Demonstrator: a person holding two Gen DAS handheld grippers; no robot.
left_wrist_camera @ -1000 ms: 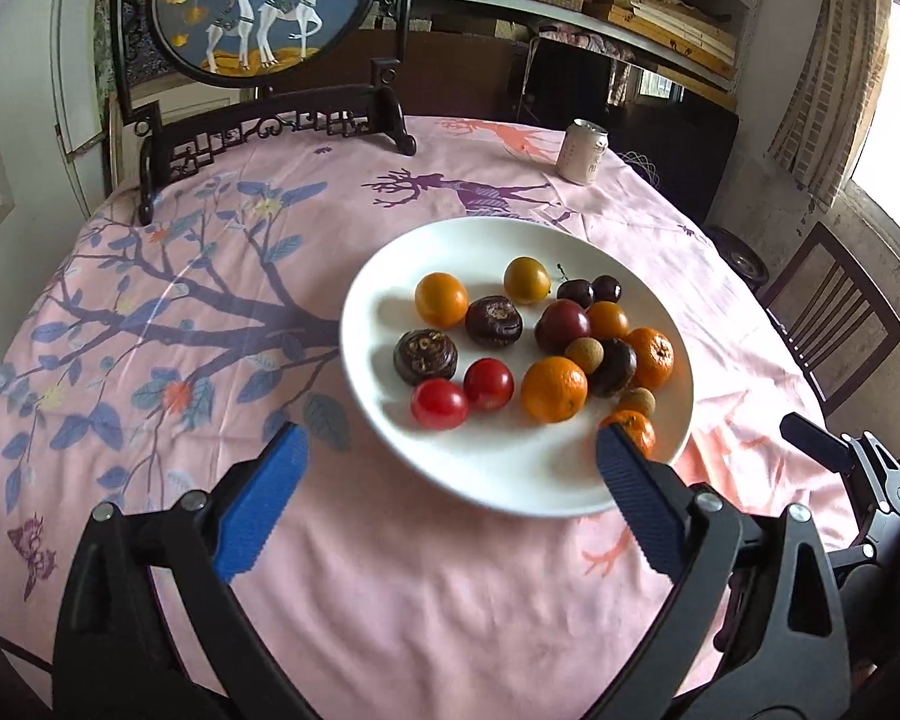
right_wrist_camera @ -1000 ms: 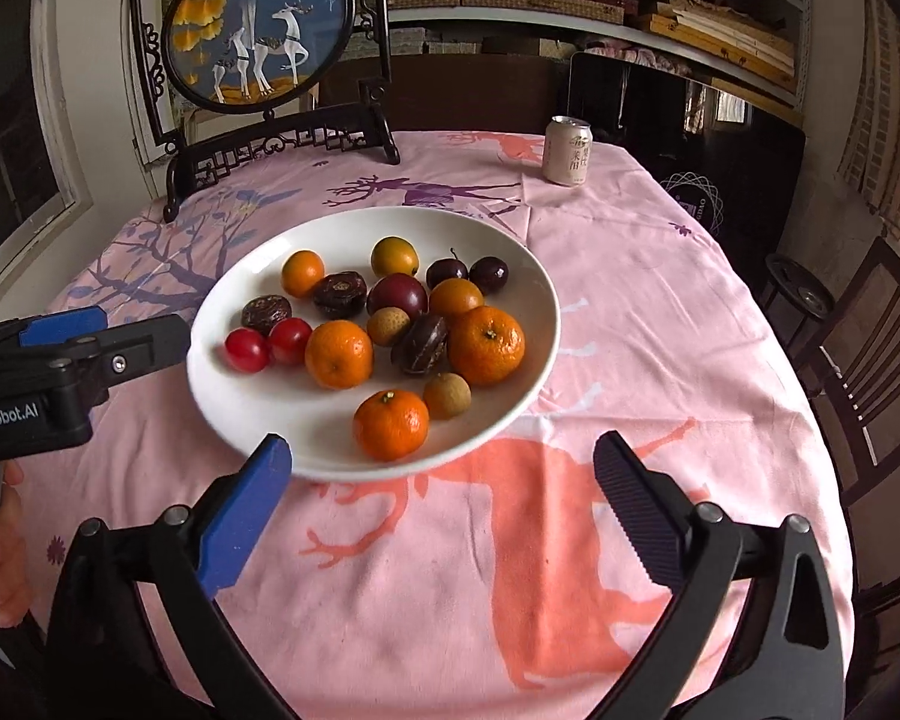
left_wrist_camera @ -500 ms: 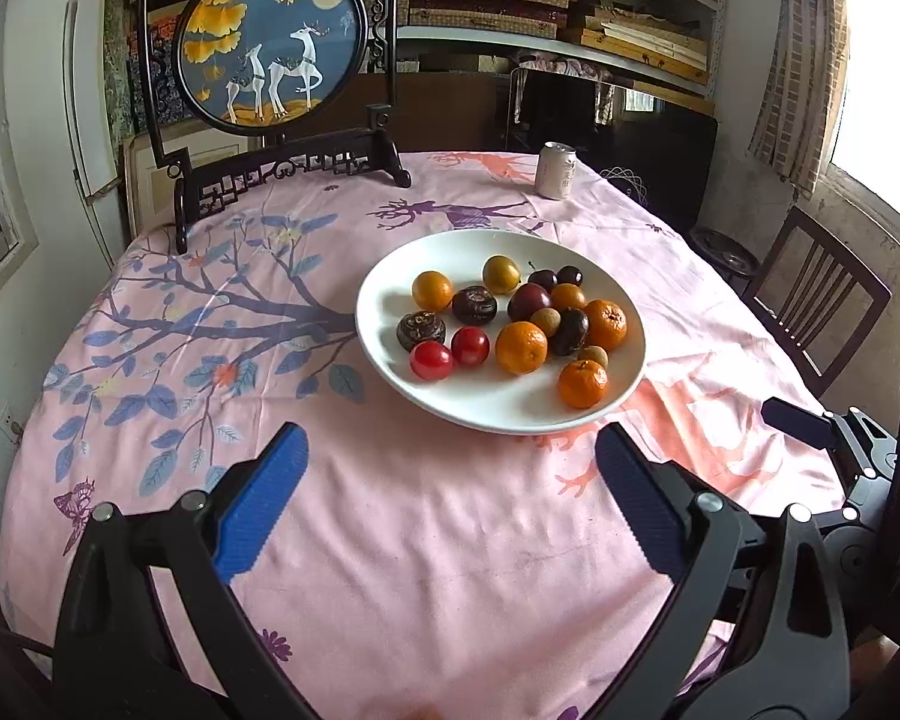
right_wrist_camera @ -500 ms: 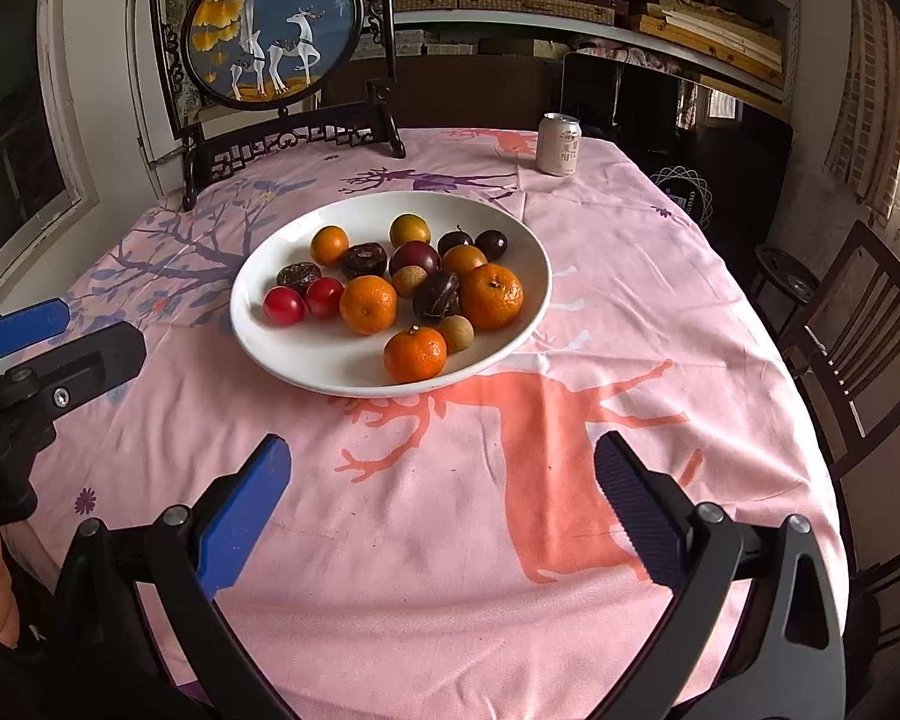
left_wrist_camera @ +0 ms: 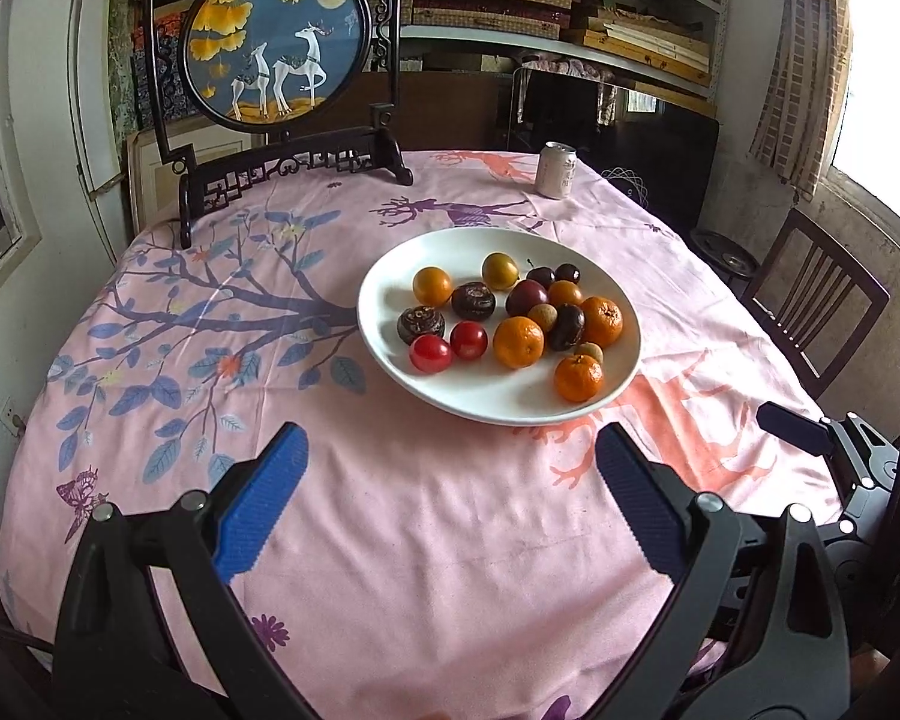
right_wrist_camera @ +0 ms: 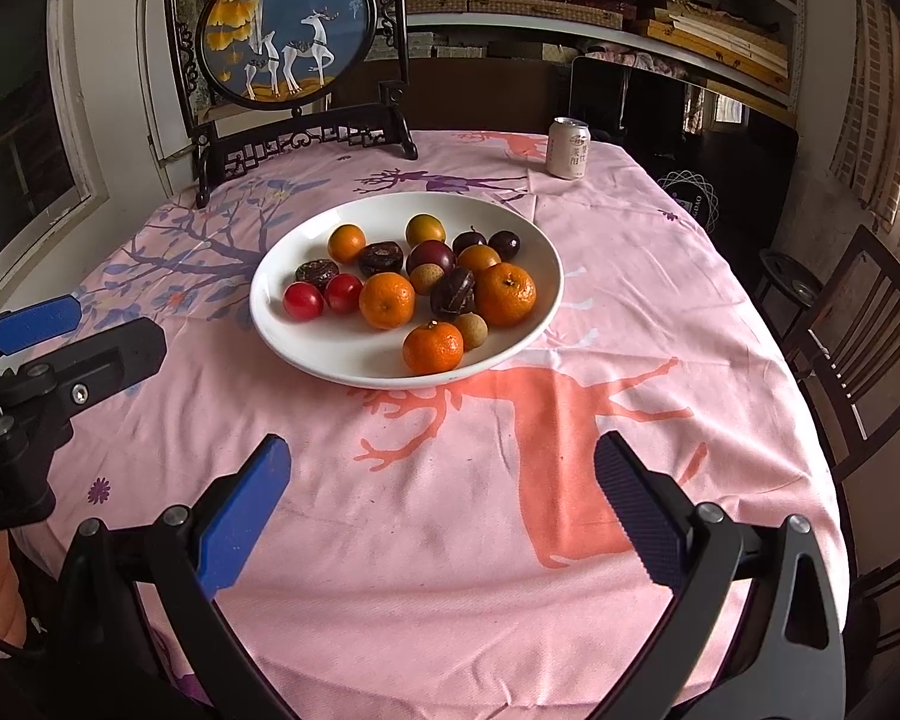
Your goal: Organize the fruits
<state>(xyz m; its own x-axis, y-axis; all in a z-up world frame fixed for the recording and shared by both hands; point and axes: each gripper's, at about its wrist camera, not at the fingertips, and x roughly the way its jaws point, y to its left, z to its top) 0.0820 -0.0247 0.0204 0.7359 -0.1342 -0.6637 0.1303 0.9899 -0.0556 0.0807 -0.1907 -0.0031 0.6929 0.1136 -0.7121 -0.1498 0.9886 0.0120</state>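
- The counter (right_wrist_camera: 660, 276), draped in a pink printed cloth, carries a framed deer screen (right_wrist_camera: 288, 30) at the back and a drink can (right_wrist_camera: 569, 148) well apart from the fruit.
- A white plate (right_wrist_camera: 330, 354) sits near the middle of the counter, and every fruit in view lies on it, loosely mixed.
- Left gripper (left_wrist_camera: 450, 504) and right gripper (right_wrist_camera: 441, 501) both hover short of the plate, jaws spread wide and holding nothing.
- Three mandarins (right_wrist_camera: 387, 300) lie toward the near right; dark wrinkled fruits (right_wrist_camera: 380, 258) and a plum (right_wrist_camera: 430, 256) crowd the centre.
- Two cherry tomatoes (right_wrist_camera: 303, 301) touch each other at the left; two cherries (right_wrist_camera: 504, 244) sit at the far rim.
- This mixed plate would suit either fruit gathered already or fruit awaiting sorting by kind.
- Any pick, I judge, goes best on edge pieces, jaws straddling one fruit, closing gently so round neighbours do not roll.
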